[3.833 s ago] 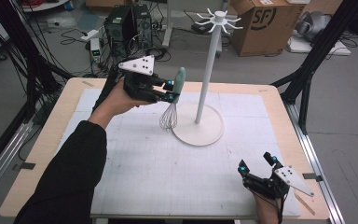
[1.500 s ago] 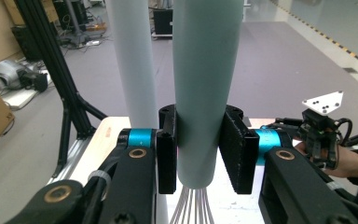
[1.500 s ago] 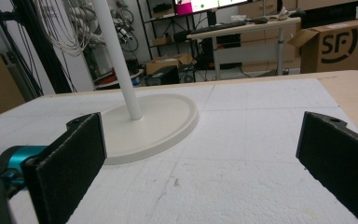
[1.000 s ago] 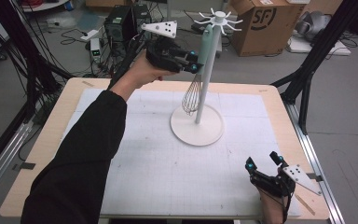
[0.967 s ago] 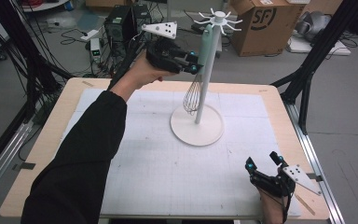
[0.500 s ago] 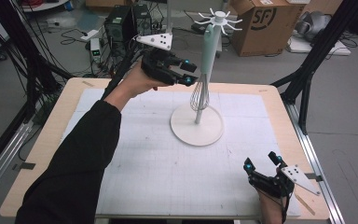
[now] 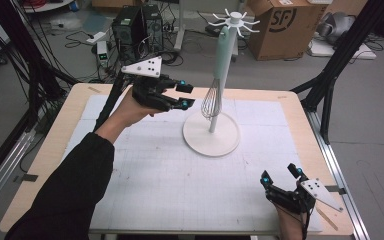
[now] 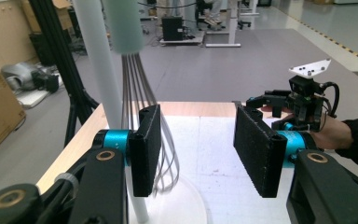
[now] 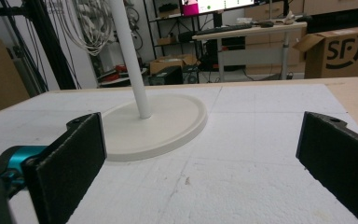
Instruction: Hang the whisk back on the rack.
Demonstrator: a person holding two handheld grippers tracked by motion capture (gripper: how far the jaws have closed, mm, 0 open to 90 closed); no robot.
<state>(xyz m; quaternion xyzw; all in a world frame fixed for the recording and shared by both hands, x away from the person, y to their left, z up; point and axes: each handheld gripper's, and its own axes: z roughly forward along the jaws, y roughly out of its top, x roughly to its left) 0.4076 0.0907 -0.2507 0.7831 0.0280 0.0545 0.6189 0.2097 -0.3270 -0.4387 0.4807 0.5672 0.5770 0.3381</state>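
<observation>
From the high view, a whisk (image 7: pixel 213 95) hangs from the white stand (image 7: pixel 211 131) at the far middle of the tabletop (image 7: pixel 300 130). The left gripper (image 7: pixel 184 96) hovers just left of it, spread and empty. The right gripper (image 7: pixel 280 178) rests near the right corner, spread.

In the left gripper view, the whisk's wires (image 8: pixel 142 112) hang beside the pole, behind the left jaw.

In the right gripper view, spread jaws frame the stand's base (image 9: pixel 156 123).

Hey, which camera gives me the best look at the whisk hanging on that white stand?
The high view: it shows the whole whisk, pale handle up beside the stand's pole, wires hanging below, off the base. The left gripper view shows the wires and lower handle close up, partly behind a jaw. The right gripper view shows the stand's base and pole.
</observation>
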